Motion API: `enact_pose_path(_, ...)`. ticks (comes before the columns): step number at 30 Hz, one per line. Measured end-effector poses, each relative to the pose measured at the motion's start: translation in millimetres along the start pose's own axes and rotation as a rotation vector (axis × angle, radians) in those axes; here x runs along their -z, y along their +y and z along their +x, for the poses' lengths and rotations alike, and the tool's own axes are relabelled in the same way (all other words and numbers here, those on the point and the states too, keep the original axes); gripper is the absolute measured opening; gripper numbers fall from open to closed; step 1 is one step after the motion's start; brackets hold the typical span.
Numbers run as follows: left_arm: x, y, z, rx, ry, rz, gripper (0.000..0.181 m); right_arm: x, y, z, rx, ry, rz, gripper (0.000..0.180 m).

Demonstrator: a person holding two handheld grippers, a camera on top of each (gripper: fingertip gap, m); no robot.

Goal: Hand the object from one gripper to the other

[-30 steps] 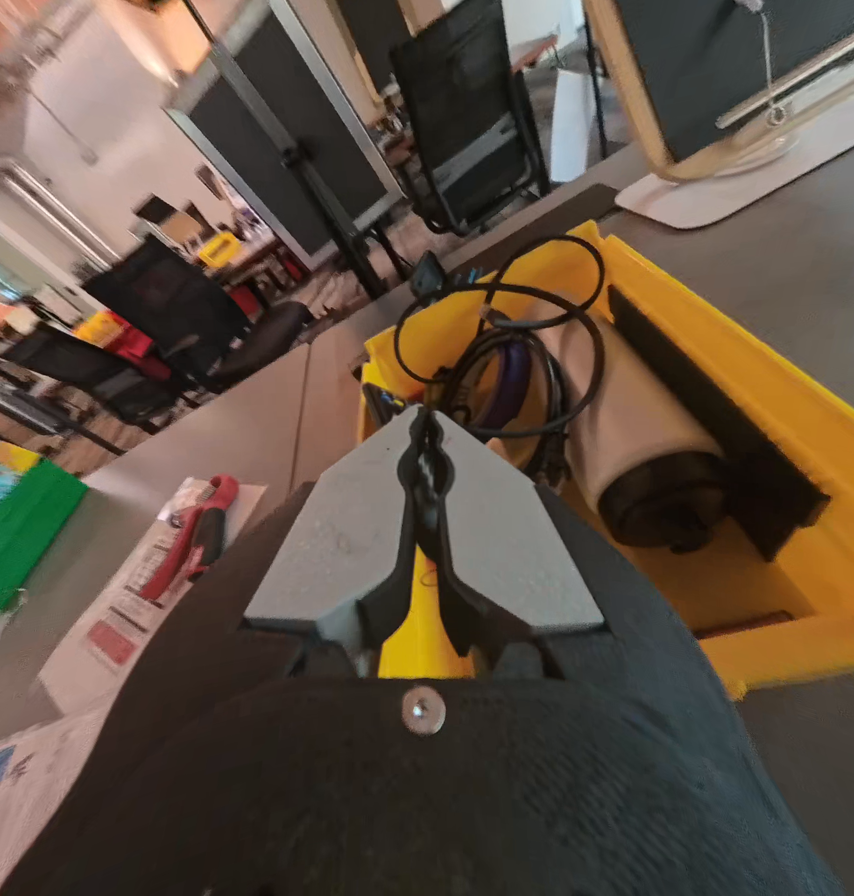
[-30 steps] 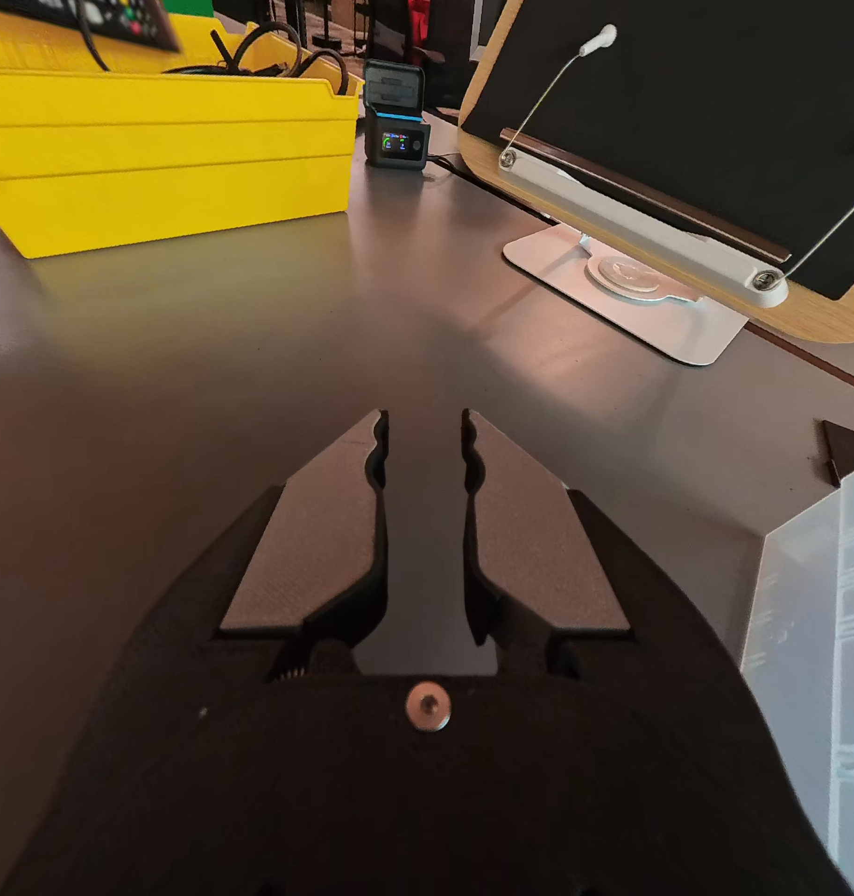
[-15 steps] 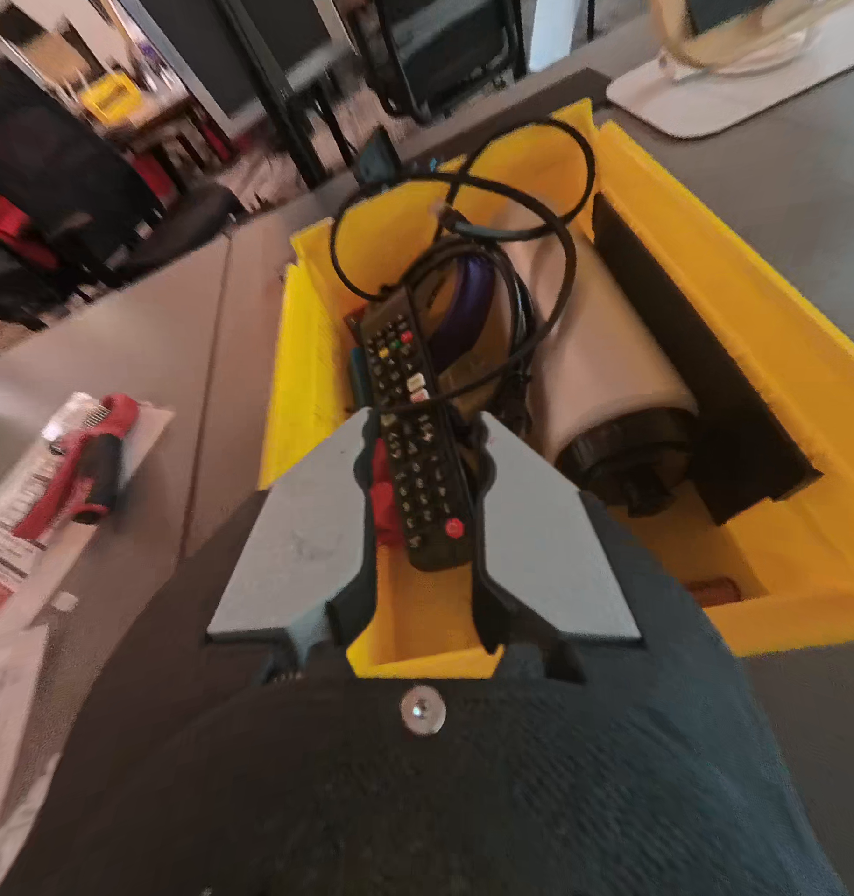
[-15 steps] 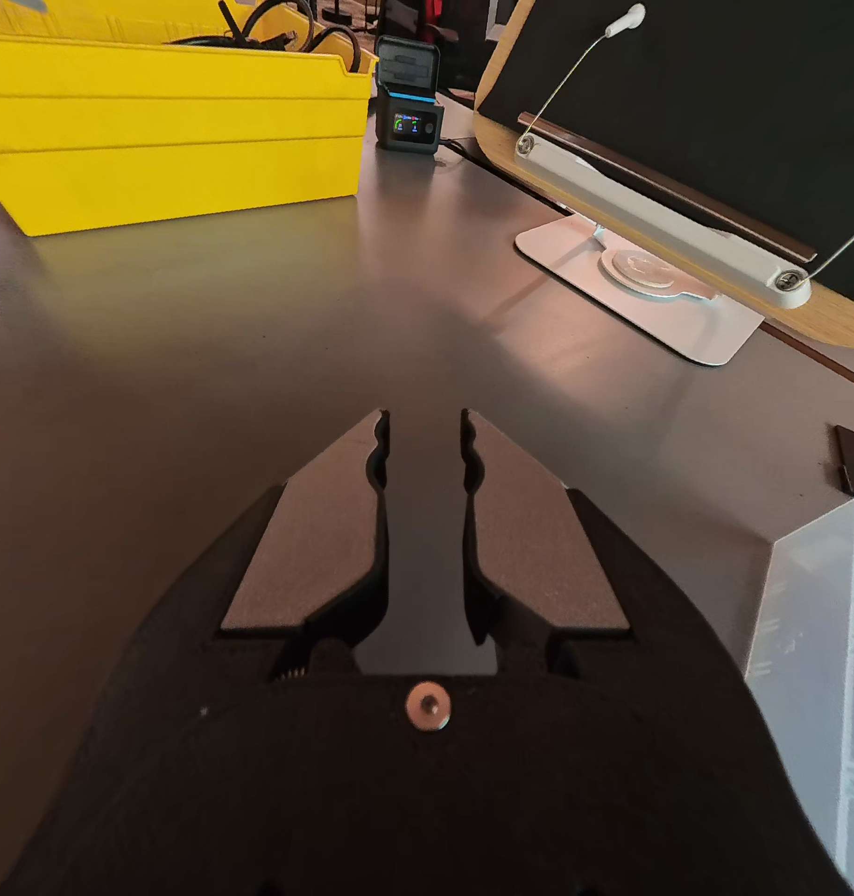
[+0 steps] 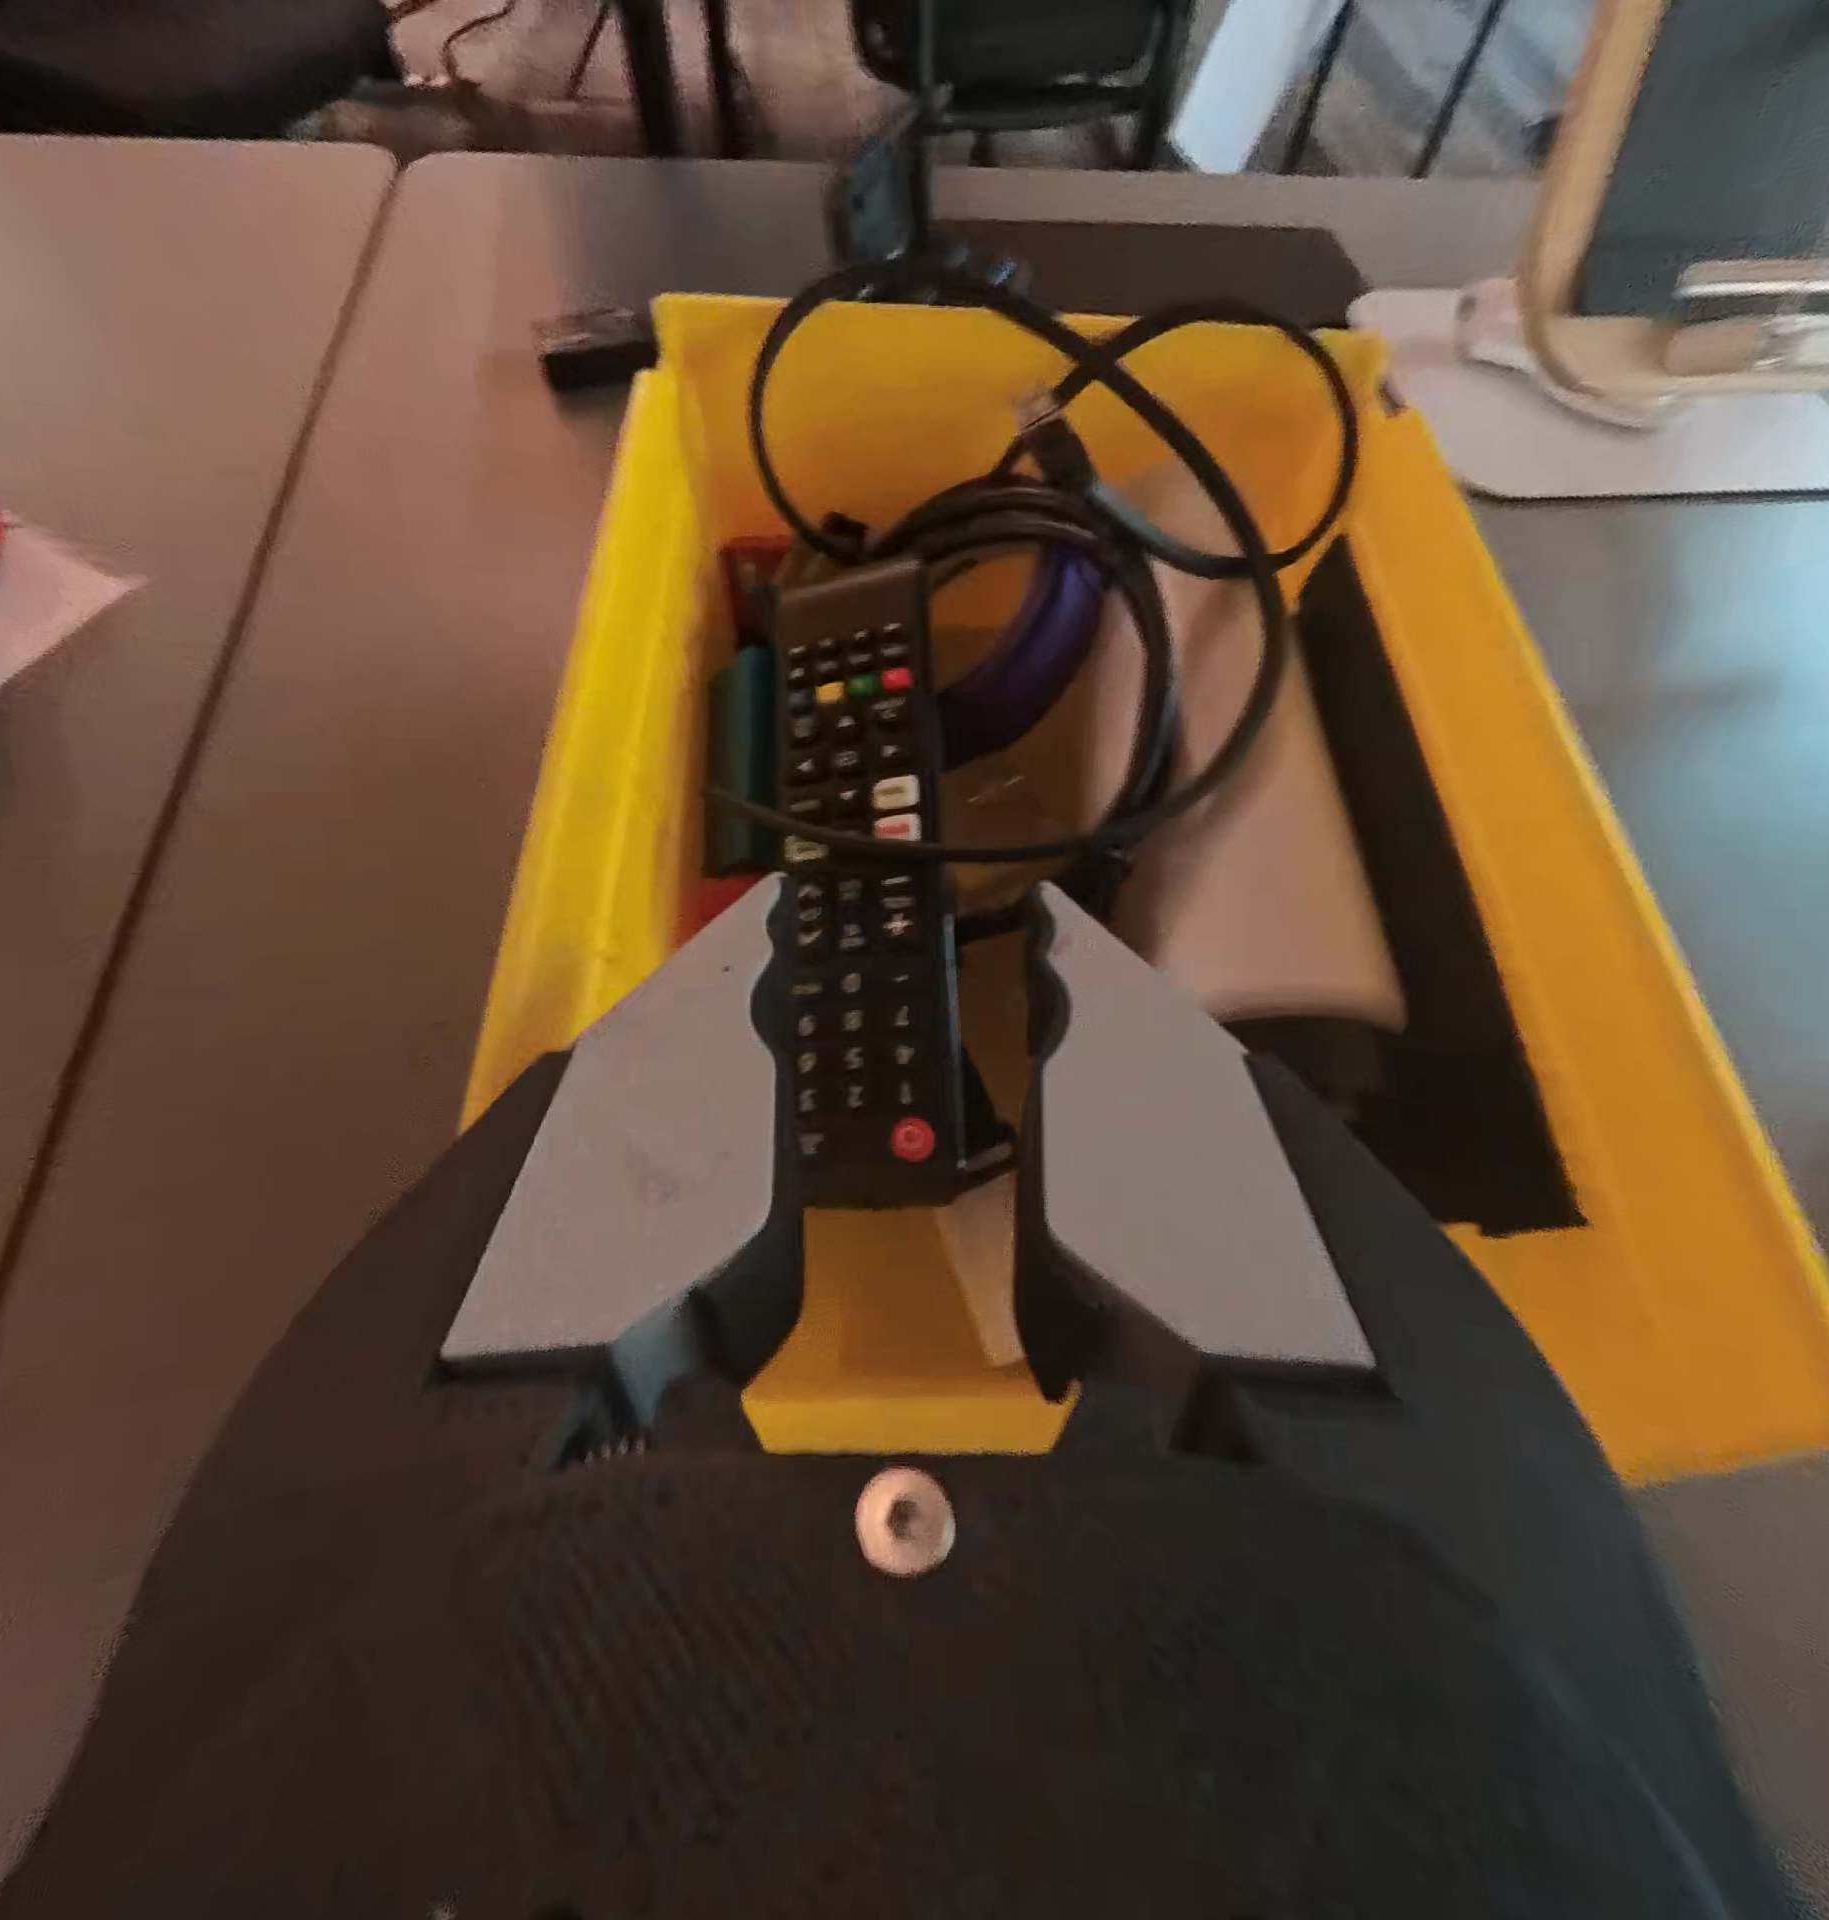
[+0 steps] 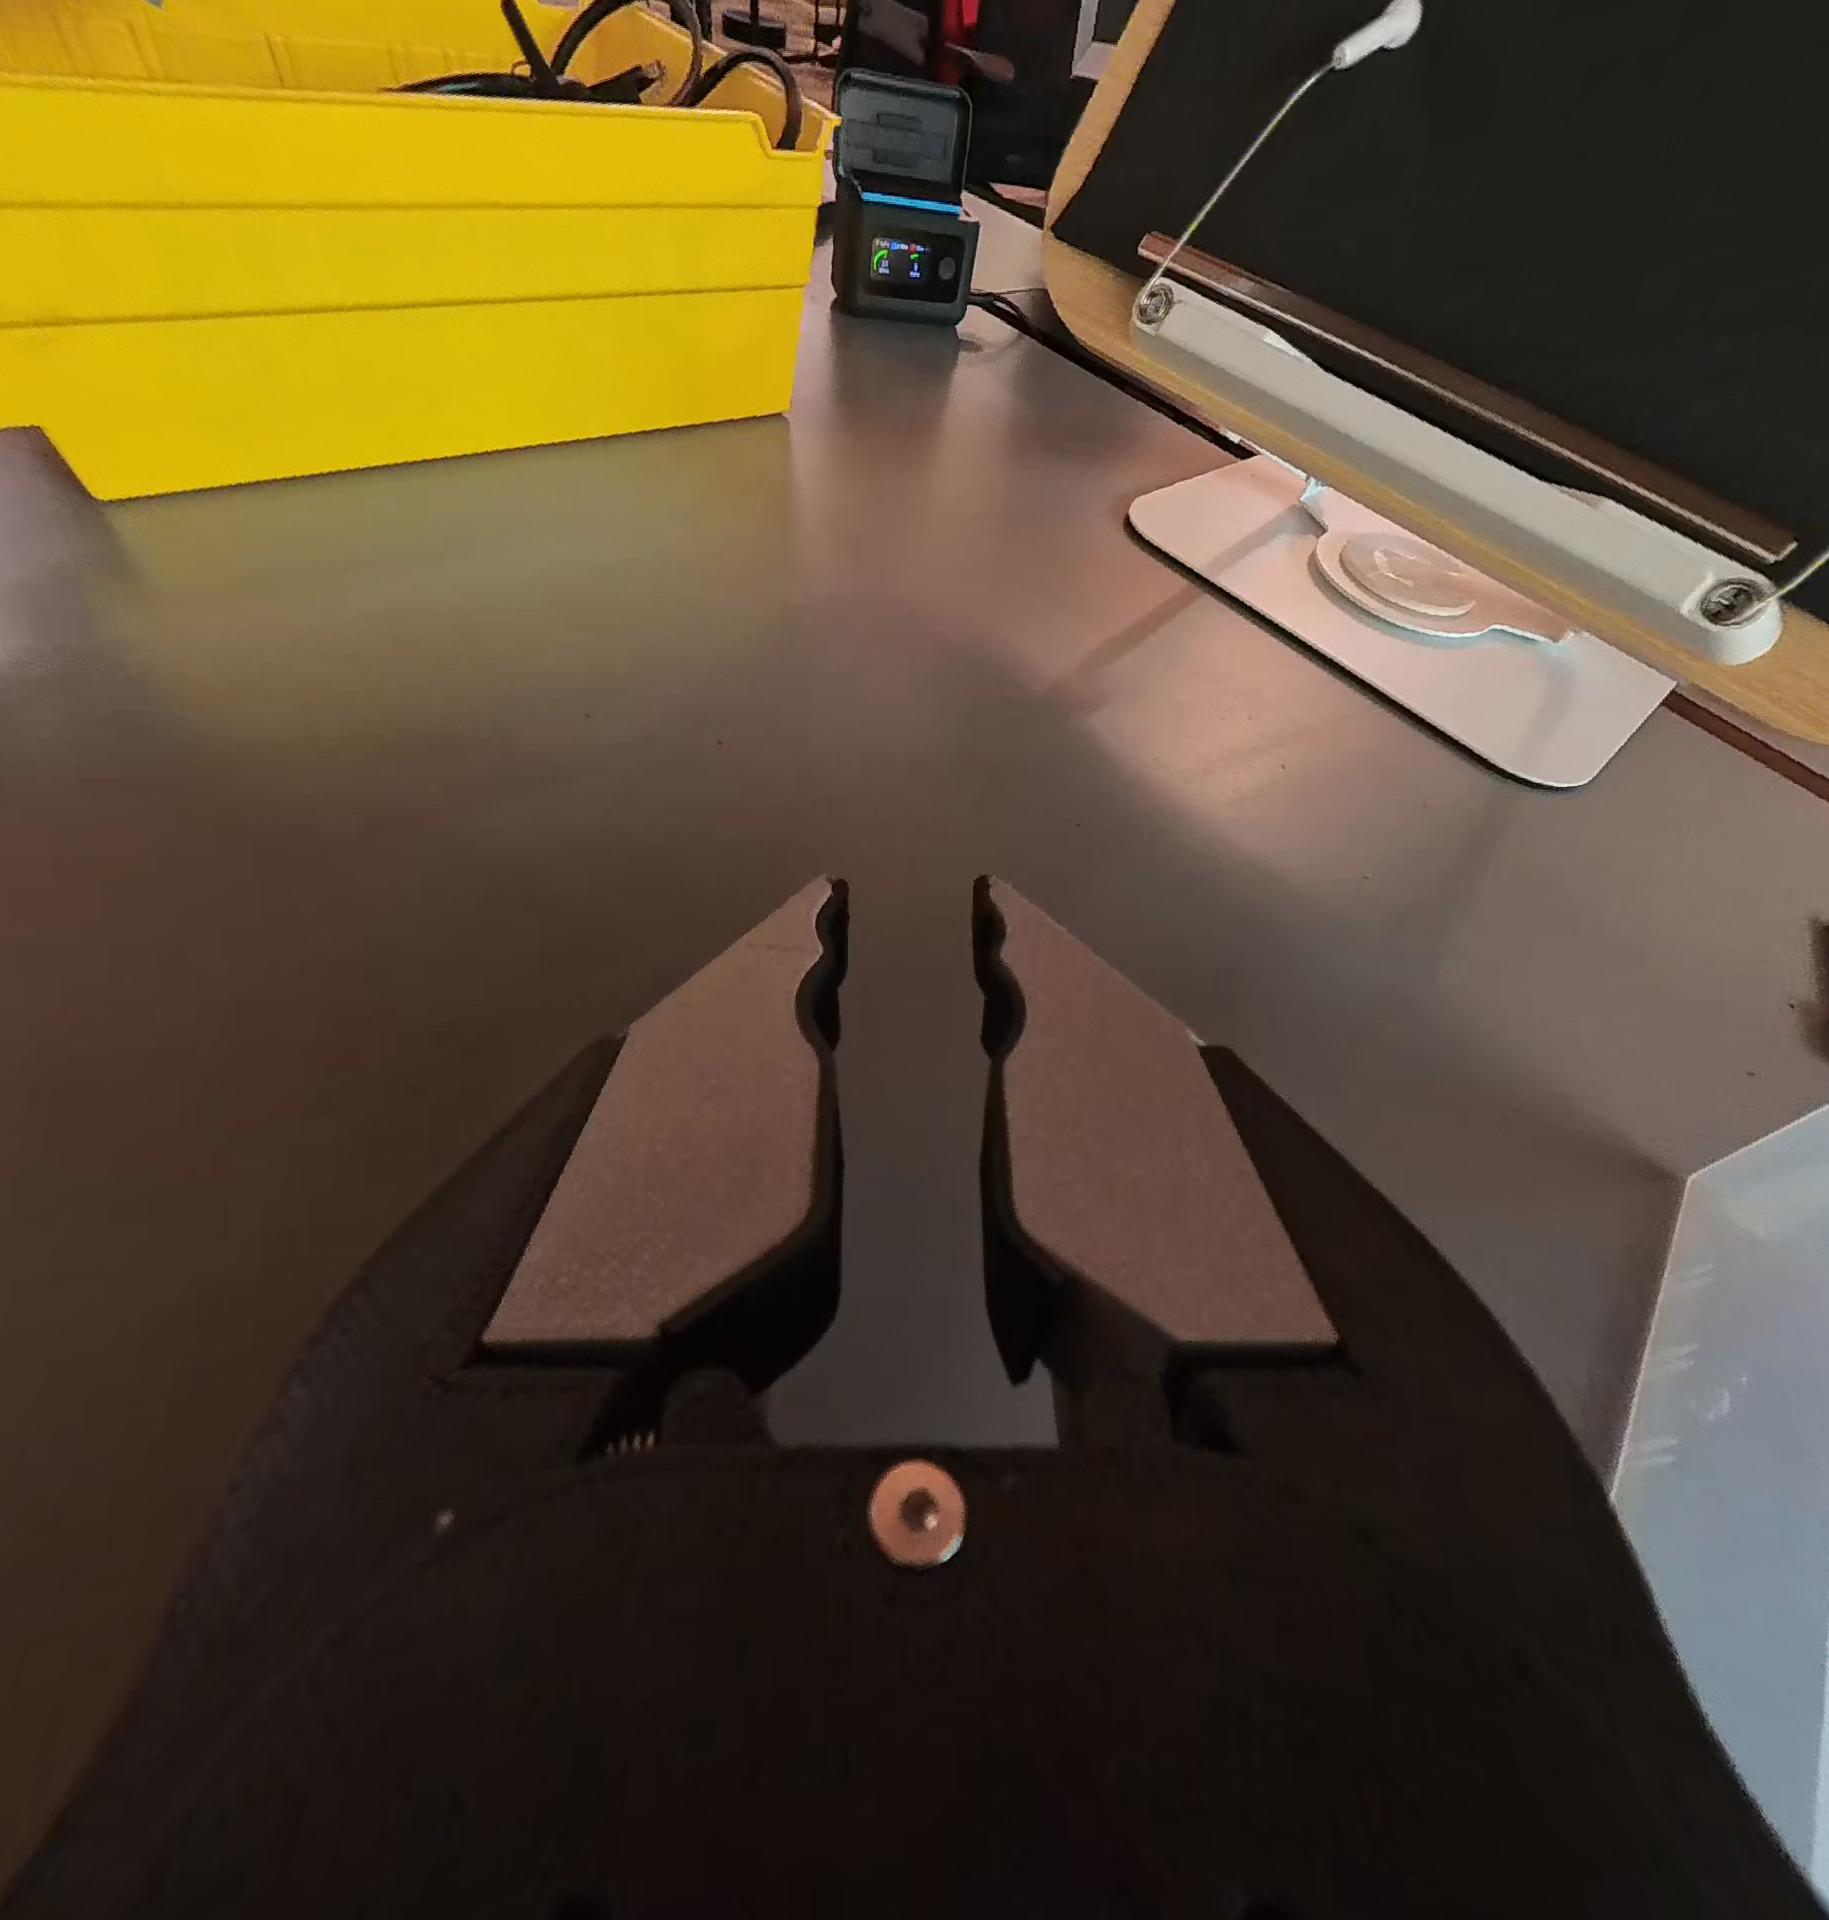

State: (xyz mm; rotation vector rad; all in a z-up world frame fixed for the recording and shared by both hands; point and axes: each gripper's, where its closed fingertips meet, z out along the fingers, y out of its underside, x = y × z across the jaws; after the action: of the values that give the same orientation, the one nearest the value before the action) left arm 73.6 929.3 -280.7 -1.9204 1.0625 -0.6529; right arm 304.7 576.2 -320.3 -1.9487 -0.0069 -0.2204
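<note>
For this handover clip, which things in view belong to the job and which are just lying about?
Job:
- black remote control, lying between the open fingers of the left tool
- right tool, open and empty above the table

Lying about:
- yellow bin
- black cable
- beige roll
- small screen device
- stand

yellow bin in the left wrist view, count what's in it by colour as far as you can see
In the yellow bin:
Black: 3 (remote control, coiled cable, long foam strip)
Purple: 1 (band)
Beige: 1 (roll)
Green: 1 (flat item)
Total: 6 that I can tell apart; red bits beneath the remote are too hidden to count.
</note>
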Motion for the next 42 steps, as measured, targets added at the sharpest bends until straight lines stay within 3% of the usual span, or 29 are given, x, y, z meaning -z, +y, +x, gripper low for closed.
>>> enact_pose_path(5,-9.9,13.8,-6.3,0.022,0.009,-0.083,0.035,-0.3,0.0,-3.0,0.038,0.008,-0.003,0.017)
enact_pose_path(8,-21.0,26.5,2.2,0.036,0.055,-0.151,0.044,-0.7,0.3,-3.8,0.046,0.007,-0.005,0.015)
enact_pose_path(14,-43.9,43.7,-7.9,-0.098,-0.057,-0.232,0.043,0.0,-0.3,-3.6,0.040,0.003,0.000,0.014)
enact_pose_path(21,-34.0,41.7,-12.8,-0.347,-0.080,-0.231,0.042,-1.1,1.1,-6.1,0.058,-0.003,-0.011,0.012)
enact_pose_path(36,23.0,-29.2,4.7,-0.536,-0.227,0.071,0.041,-2.0,2.0,-11.8,0.086,-0.024,-0.020,0.008)
enact_pose_path(42,50.7,-57.9,-3.4,-0.527,-0.329,0.227,0.040,-2.4,2.6,-13.5,0.097,-0.028,-0.024,0.006)
